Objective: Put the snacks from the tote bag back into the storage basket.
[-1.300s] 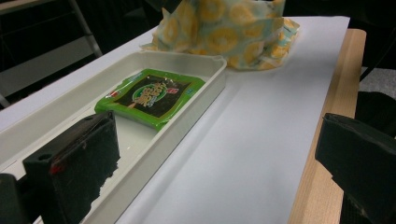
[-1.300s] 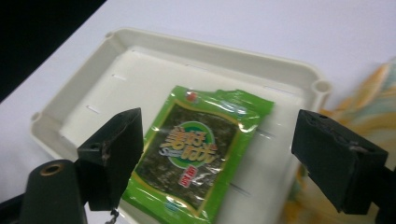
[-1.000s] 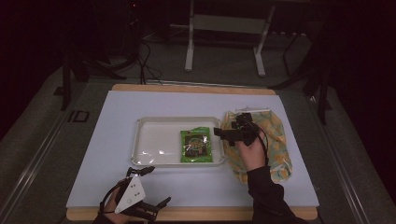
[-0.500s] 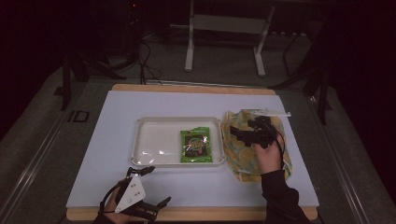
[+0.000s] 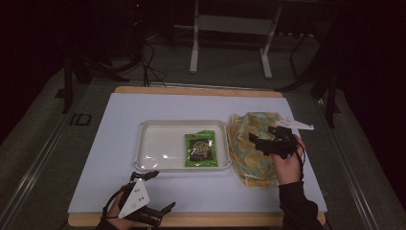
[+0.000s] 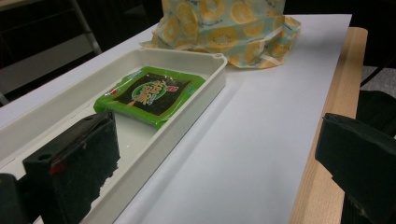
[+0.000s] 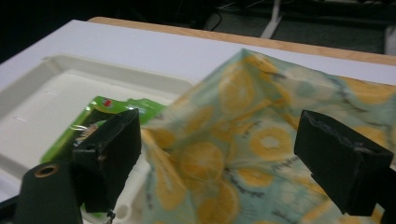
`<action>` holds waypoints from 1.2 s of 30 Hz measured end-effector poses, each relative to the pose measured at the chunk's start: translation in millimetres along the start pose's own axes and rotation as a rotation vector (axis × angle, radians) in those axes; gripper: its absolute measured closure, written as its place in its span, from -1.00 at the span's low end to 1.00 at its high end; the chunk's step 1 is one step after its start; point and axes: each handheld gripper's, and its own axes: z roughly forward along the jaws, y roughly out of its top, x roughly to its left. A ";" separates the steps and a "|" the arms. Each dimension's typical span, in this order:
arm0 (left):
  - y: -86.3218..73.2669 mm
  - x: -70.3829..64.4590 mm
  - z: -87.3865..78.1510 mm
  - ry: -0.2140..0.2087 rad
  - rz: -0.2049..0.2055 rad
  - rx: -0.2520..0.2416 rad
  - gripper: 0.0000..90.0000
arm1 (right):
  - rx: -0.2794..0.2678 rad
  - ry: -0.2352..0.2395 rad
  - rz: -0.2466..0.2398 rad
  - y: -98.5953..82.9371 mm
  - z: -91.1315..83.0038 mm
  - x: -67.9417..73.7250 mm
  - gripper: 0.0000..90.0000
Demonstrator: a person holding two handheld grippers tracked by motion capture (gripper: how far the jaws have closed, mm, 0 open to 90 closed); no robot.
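My high view sits above the near edge, looking forward and down over the whole white-topped table (image 5: 119,158). My left gripper view rides low by the front edge, looking along the shallow white plastic tray (image 6: 196,100) towards the lemon-printed pale green cloth bag (image 6: 224,28). My right gripper view hovers close over that bag (image 7: 261,140), facing the tray (image 7: 56,88). All three share tray and bag.

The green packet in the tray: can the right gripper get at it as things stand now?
Probably yes. The green packet lies uncovered in the open tray, and the right gripper hovers over the cloth bag beside it with jaws open; nothing stands between.
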 end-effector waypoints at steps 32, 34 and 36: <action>0.5 -1.0 -0.3 -0.006 0.005 -0.001 -0.99 | -0.082 -0.134 -0.009 -49.7 -40.7 -19.6 -0.68; 0.7 -0.6 -0.4 -0.007 0.004 -0.001 -0.99 | -0.093 -0.135 -0.001 -50.2 -42.2 -21.0 -0.68; 0.5 -0.6 -0.3 -0.009 0.004 -0.002 -0.99 | -0.102 -0.148 -0.001 -49.7 -43.4 -22.0 -0.68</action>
